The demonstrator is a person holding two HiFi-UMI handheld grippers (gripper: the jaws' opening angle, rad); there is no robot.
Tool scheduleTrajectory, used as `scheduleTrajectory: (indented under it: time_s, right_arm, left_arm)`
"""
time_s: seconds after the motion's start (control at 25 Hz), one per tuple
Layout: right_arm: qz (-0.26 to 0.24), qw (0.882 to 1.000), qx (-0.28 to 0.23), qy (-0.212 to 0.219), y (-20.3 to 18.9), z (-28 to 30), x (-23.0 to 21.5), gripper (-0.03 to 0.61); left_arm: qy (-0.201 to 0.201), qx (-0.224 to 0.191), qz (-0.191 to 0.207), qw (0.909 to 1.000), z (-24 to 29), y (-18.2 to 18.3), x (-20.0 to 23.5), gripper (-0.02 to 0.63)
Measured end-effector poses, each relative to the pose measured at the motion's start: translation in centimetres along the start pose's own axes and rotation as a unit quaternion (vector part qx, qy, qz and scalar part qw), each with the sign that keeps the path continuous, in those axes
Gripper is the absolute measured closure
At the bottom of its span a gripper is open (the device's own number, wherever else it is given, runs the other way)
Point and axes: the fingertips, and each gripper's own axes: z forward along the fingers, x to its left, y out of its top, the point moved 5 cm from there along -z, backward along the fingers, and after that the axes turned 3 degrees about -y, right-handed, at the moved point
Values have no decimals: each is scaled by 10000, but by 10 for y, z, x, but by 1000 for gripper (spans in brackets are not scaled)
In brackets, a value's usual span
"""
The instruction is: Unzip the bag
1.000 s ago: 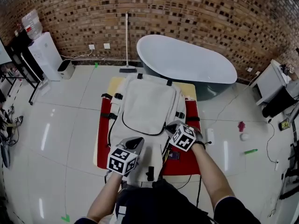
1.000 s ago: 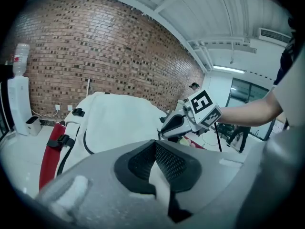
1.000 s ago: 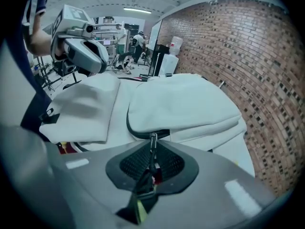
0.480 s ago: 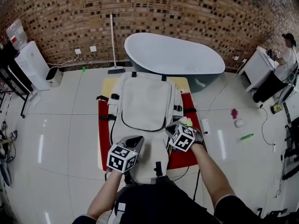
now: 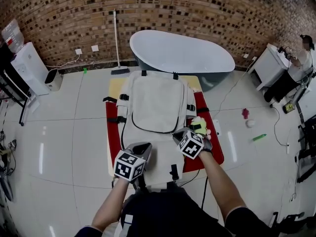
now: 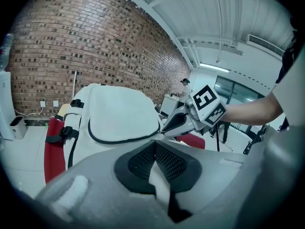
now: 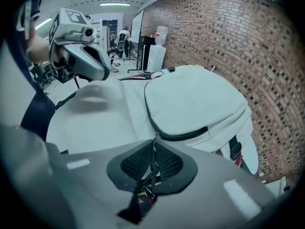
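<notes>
Cream fabric bag (image 5: 155, 102) lies flat on a red mat (image 5: 211, 149), lengthwise down the middle of the tabletop (image 5: 114, 87). One end is at the far edge, by the bathtub (image 5: 182, 53), and the other is at the near edge, against the person's body. A dark zip line (image 7: 177, 136) runs in a U round the front pocket.

Left gripper (image 6: 155, 147): jaws fully together. They pinch a fold of the bag's cream fabric on the near part of the bag, left of its middle. In the left gripper view I see a pale wedge of cloth between the mesh pads.

Right gripper (image 7: 153, 146): jaws have just been closing and are now nearly together, clamped on the black zipper pull (image 7: 150, 168). Its cord runs between the pads up to the zip line, at the near right corner of the pocket's U. I cannot tell whether any of the zip has parted.

Both grippers sit over the near half of the bag, close together but not touching.

A small yellow-green thing (image 5: 199, 127) lies just past the right gripper, by the bag's right side, toward the mat's right edge. I cannot make out what it is.
</notes>
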Motion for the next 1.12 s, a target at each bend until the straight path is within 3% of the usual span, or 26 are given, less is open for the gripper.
scheduleTrajectory:
  time_s: [0.56,1.12]
  right_arm:
    - [681,9972,-201,239,59,31,30,560]
    - [1148,9920,-491,168,118,66,46,558]
  left_arm:
    - [257,-49,-208,9994,-34,-19,29,611]
    - [509,-15,-313,9982,-67,-35,63,611]
